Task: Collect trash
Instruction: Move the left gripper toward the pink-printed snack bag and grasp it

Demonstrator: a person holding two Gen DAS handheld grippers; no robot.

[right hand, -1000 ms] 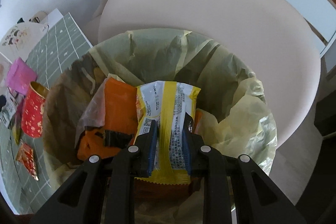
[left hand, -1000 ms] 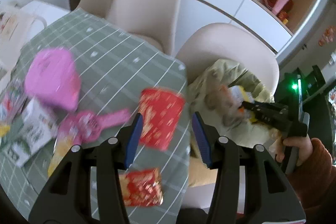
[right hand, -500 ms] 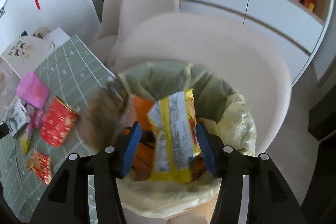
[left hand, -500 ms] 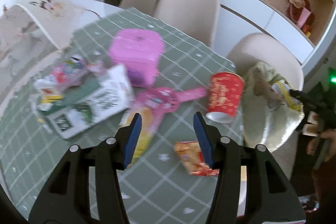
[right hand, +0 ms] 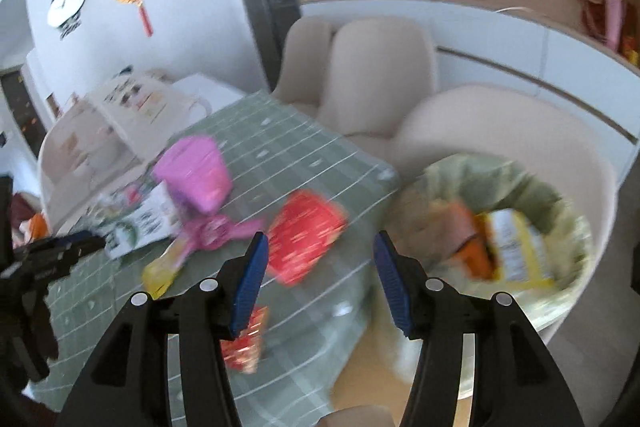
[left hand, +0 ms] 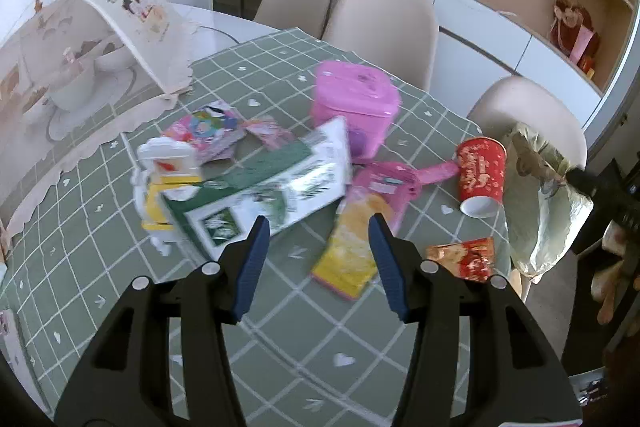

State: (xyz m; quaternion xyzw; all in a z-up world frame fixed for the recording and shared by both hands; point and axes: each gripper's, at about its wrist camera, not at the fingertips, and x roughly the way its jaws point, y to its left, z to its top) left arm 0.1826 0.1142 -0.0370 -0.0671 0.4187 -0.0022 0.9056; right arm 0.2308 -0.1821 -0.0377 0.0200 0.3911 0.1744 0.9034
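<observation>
Yellowish plastic lines the trash bag beside the table; a yellow-and-white wrapper and orange packets are seen inside it only from the right wrist. A red cup, yellow packet and green-white carton lie on the table. Nothing is held by the left gripper or right gripper, both spread apart.

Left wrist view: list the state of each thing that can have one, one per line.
Left gripper: open, empty.
Red paper cup: tipped on its side, mouth toward the camera.
Green-and-white carton: lying flat.
Pink plastic box: lid shut.
Yellow snack wrapper: lying flat.
Yellow-lined trash bag: open, on the chair.
</observation>
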